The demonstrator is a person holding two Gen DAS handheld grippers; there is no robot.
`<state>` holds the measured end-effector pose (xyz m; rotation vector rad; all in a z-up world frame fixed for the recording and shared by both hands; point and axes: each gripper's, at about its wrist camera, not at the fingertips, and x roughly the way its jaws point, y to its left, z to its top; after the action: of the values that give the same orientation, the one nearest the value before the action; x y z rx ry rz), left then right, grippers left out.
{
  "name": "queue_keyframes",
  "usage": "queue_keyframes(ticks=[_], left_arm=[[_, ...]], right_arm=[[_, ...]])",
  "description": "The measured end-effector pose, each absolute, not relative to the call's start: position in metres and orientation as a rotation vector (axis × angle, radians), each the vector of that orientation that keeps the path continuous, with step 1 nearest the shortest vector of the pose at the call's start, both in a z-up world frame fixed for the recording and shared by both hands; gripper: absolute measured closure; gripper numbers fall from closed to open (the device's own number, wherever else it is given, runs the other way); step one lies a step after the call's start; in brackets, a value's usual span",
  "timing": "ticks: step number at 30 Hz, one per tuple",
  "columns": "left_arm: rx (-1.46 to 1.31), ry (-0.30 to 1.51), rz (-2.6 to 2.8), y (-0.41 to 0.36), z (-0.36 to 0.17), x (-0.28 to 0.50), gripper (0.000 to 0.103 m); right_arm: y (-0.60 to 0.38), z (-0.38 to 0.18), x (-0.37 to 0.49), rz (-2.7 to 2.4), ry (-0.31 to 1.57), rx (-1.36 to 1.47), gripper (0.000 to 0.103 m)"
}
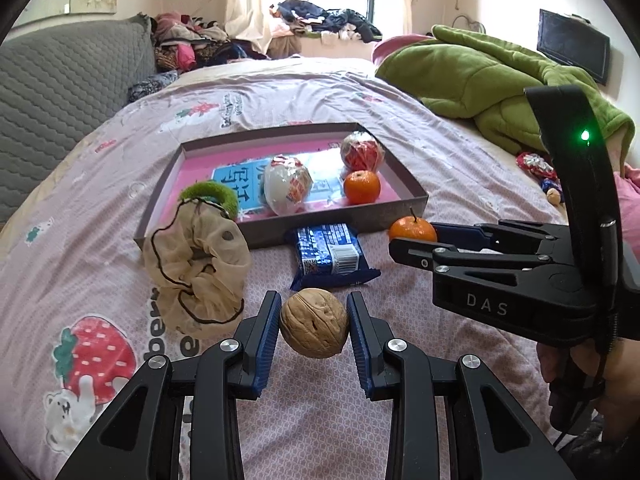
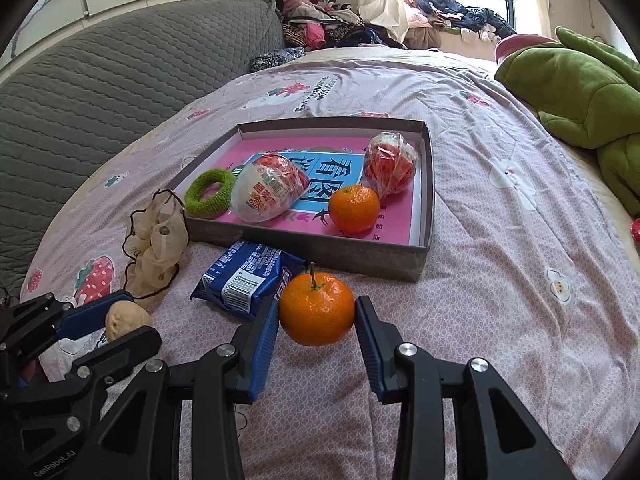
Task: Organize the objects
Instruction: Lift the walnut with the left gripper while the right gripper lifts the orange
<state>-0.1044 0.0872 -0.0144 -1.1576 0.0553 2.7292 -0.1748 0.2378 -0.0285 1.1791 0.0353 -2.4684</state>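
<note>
My left gripper (image 1: pixel 313 322) is shut on a walnut (image 1: pixel 313 323), held just above the bedspread in the left wrist view. My right gripper (image 2: pixel 317 316) is shut on a stemmed mandarin (image 2: pixel 317 308), close to the near wall of the shallow grey box (image 2: pixel 360 254). In the box lie a green hair ring (image 2: pixel 208 192), a white wrapped egg-shaped pack (image 2: pixel 268 192), a red wrapped ball (image 2: pixel 390 170) and a second mandarin (image 2: pixel 354 208). A blue snack packet (image 1: pixel 328 254) and a beige scrunchie (image 1: pixel 198 264) lie on the bed in front of the box.
A green blanket (image 1: pixel 492 80) is heaped at the right of the bed. Small wrapped sweets (image 1: pixel 538 168) lie beside it. A grey quilted headboard cushion (image 2: pixel 100 92) runs along the left. Piled clothes (image 1: pixel 320 20) sit by the window. A hand (image 1: pixel 580 376) holds the right gripper's handle.
</note>
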Motion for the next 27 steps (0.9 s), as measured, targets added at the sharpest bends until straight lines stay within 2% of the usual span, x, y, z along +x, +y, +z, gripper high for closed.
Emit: queue_keyframes(ticks=[27], left_arm=[[-1.013, 0.114, 2.847, 0.068, 0.026, -0.08, 0.068]], right_arm=[[0.223, 0.002, -0.159, -2.495, 0.067, 1.095, 0.063]])
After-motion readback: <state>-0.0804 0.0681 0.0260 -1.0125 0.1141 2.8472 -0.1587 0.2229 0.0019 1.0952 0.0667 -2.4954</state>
